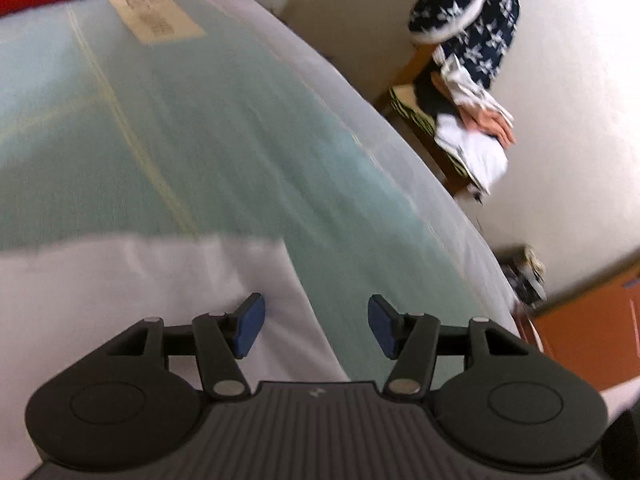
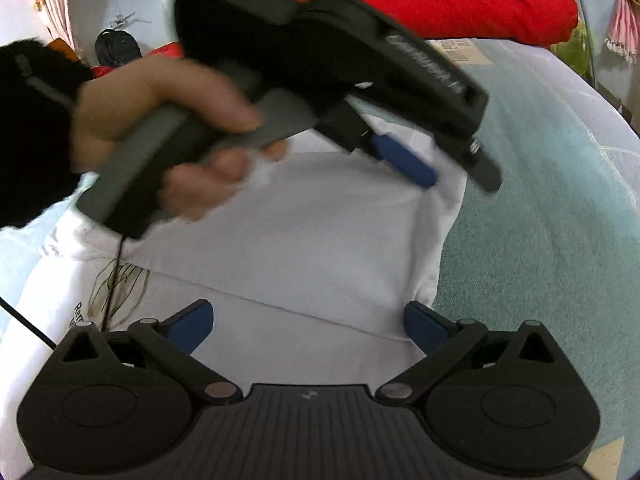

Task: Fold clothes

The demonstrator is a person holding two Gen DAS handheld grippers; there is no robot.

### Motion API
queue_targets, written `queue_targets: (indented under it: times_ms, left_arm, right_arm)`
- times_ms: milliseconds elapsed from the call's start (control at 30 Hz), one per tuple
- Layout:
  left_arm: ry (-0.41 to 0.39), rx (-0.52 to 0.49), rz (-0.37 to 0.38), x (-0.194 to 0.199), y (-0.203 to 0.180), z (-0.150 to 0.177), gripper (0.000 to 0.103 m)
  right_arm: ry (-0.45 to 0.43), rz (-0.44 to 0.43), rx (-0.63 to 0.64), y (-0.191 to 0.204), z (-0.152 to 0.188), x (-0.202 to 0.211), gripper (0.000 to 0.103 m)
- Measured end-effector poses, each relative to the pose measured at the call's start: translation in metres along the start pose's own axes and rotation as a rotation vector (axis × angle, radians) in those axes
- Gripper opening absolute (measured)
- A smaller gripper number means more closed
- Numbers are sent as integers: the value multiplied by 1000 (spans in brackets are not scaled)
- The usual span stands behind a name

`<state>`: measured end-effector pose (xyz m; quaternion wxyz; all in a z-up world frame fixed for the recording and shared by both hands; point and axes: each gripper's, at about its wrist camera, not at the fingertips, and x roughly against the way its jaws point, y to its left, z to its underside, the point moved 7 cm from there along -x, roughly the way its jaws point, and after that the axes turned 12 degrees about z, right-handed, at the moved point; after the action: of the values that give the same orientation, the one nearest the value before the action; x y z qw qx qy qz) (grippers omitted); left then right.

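A white shirt (image 2: 288,240) lay spread flat on a bed (image 2: 540,240) with a pale green cover. The shirt had a drawn picture with some writing (image 2: 116,292) near one edge, and a straight fold line ran across the cloth.

The right tongs (image 2: 308,326) hung over the near part of the shirt. Their blue pads (image 2: 192,326) stood wide apart, and nothing was between them.

The left tongs (image 2: 404,164) were over the far part of the shirt, near its far right corner. A hand (image 2: 160,120) with a black sleeve (image 2: 32,132) held their grey handle. In the left wrist view the left tongs (image 1: 316,326) were open too, with nothing between the blue pads (image 1: 250,326). One pad was over the white shirt (image 1: 140,300) and the other was over the green bed cover (image 1: 200,140), so the shirt's edge ran between them. This view was blurry.

Beyond the shirt, at the far end of the bed, lay a big red blanket (image 2: 460,4). A paper label (image 1: 154,16) sat on the cover near it.

Off to the side of the bed, well apart from the shirt, another person in dark clothes with white shapes (image 1: 468,12) pressed a hand (image 1: 496,124) on a folded white cloth (image 1: 472,152) on a low wooden stand.
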<state>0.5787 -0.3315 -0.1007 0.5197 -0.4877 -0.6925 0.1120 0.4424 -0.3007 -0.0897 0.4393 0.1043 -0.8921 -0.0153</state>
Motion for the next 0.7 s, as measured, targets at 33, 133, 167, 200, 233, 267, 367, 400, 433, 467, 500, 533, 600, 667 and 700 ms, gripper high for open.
queue_targets:
  times_ms: [33,133,167,200,233,267,367,400,433,467,500,533,600,667,700]
  left_arm:
    - [-8,10,-4,0,0,-5,57]
    - [20,-20,19,5,-15,-5,57]
    - [39,-26,42,6,-21,-2,58]
    - [58,-32,66,8,-26,1,61]
    - [81,-39,74,5,-31,6,64]
    - [105,-48,70,2,-31,10,64]
    - [100,-70,27,-14,-21,8,64]
    - [77,-63,30,-17,-17,3,64]
    - [49,-41,29,-18,-13,-5,64]
    - [29,-19,27,-17,-11,-11,64]
    - [20,-17,22,-13,-12,-15,64]
    - [13,-19,18,-9,-14,-19,64]
    - [11,-56,-5,7,-20,-21,64]
    - [19,-83,-48,35,-21,-15,64]
    - [21,-90,-73,50,-20,-10,64]
  right_arm:
    - [-1,-1,2,1,0,0,103]
    - [4,1,11,3,0,1,103]
    - [5,1,13,3,-1,0,103]
    - [5,-1,13,4,-1,0,103]
    - [5,-3,10,4,-1,0,103]
    - [3,-6,6,4,-2,0,103]
    - [-2,-10,0,5,-2,0,103]
    - [-3,-7,9,6,-1,0,103]
    - [-5,-3,18,8,-1,0,103]
    - [-4,1,31,9,-1,-1,103]
    - [-2,3,43,11,-1,0,103]
    - [0,6,55,13,-1,1,103]
    - [2,7,69,15,-3,3,103]
    - [-7,5,67,16,-8,8,103]
    - [-17,5,64,17,-12,12,103]
